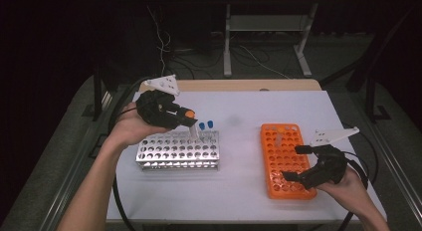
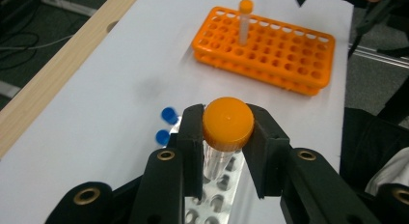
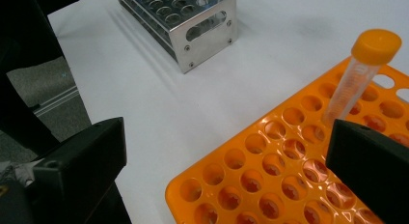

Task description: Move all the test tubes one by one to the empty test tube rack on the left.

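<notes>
My left gripper [image 1: 189, 119] is shut on a clear tube with an orange cap [image 2: 227, 122]. It holds the tube just below the cap, over the right end of the metal rack [image 1: 174, 152]. Two blue-capped tubes [image 1: 205, 125] stand in that rack just beyond the held tube, and their caps [image 2: 165, 125] show left of the jaws. Another orange-capped tube [image 3: 359, 72] stands upright in the orange rack [image 1: 278, 164] on the right. My right gripper [image 1: 296, 163] hovers over the near right part of that rack, open wide, with nothing between its jaws.
The white tabletop [image 1: 239, 191] lies between and in front of the two racks, with a wooden strip [image 1: 239, 85] along its far edge. Cables and a stand's legs [image 1: 226, 47] are on the dark floor beyond. The metal rack [image 3: 188, 21] has many vacant holes.
</notes>
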A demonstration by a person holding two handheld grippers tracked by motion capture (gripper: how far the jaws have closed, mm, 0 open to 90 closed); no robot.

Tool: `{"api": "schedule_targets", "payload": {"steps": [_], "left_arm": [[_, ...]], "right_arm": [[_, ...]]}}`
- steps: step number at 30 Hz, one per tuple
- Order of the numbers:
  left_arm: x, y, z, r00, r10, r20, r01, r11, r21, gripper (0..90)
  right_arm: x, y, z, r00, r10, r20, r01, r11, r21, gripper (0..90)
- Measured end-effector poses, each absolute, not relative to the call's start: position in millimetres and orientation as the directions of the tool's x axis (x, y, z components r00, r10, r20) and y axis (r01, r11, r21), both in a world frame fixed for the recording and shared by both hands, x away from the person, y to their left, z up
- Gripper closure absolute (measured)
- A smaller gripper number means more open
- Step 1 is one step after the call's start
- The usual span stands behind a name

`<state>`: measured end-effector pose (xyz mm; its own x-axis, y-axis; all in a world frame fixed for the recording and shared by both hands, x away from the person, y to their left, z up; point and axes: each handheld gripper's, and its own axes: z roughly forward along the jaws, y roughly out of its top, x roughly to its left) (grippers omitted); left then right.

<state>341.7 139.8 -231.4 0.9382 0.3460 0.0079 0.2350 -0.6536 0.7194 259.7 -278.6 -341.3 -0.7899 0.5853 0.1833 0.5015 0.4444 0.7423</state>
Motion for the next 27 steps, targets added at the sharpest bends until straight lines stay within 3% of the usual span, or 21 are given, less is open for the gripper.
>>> {"api": "schedule_targets", "payload": {"steps": [15, 27], "left_arm": [[371.4, 169.1, -255.0, 0.889, 0.459, 0.01, 0.313, -0.622, 0.718, 68.9], [390.3, 171.6, -286.1, 0.868, 0.497, -0.023, 0.364, -0.603, 0.71, 68.9]], "right_arm": [[257.0, -286.0, -349.4, -0.779, 0.599, 0.186, 0.516, 0.444, 0.732, 0.2], [256.4, -290.9, -356.4, -0.769, 0.609, 0.194, 0.528, 0.435, 0.729, 0.2]]}}
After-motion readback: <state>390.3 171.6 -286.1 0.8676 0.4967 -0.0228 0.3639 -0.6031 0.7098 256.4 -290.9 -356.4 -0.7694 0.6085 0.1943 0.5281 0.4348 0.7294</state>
